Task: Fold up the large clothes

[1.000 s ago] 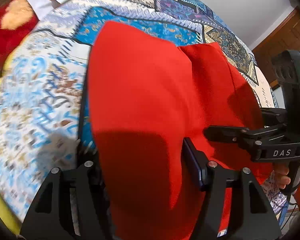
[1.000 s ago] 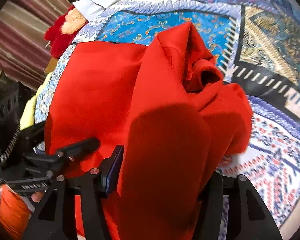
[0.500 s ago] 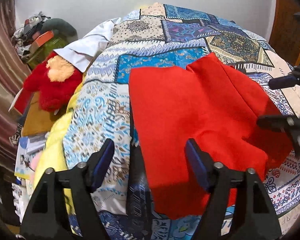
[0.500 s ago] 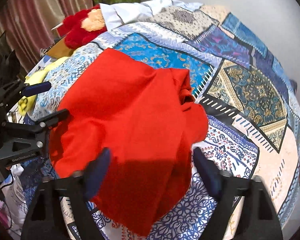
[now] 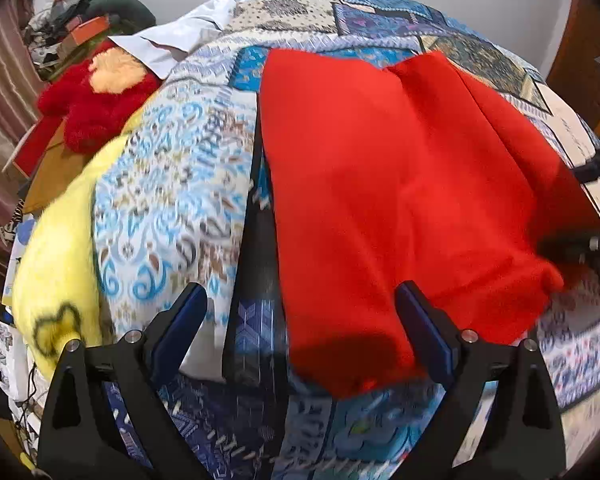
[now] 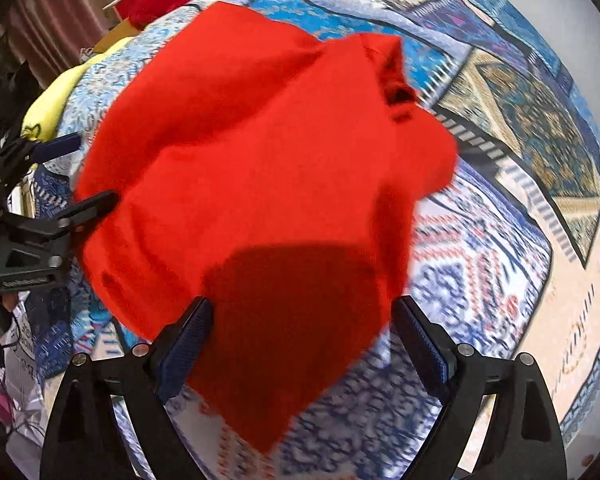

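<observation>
A large red garment [image 5: 400, 184] lies on the patterned bedspread [image 5: 172, 200], its near edge hanging over the bed's front. In the right wrist view the red garment [image 6: 260, 152] lies rumpled, with a bunched fold at its far right. My left gripper [image 5: 300, 320] is open and empty, above the garment's near left corner. My right gripper [image 6: 300, 332] is open and empty, above the garment's near edge. The left gripper also shows at the left of the right wrist view [image 6: 72, 176]. Part of the right gripper [image 5: 596, 216] shows at the right edge of the left wrist view.
A red plush toy [image 5: 92, 100] and a yellow plush [image 5: 52, 264] lie at the bed's left side. A white shirt [image 5: 180, 40] lies at the far end. Clutter is piled in the far left corner [image 5: 72, 28]. A wooden door [image 5: 580, 60] stands at the right.
Both grippers held the red garment a second ago. They have opened, let it drop onto the bed, and pulled back toward the bed's near edge.
</observation>
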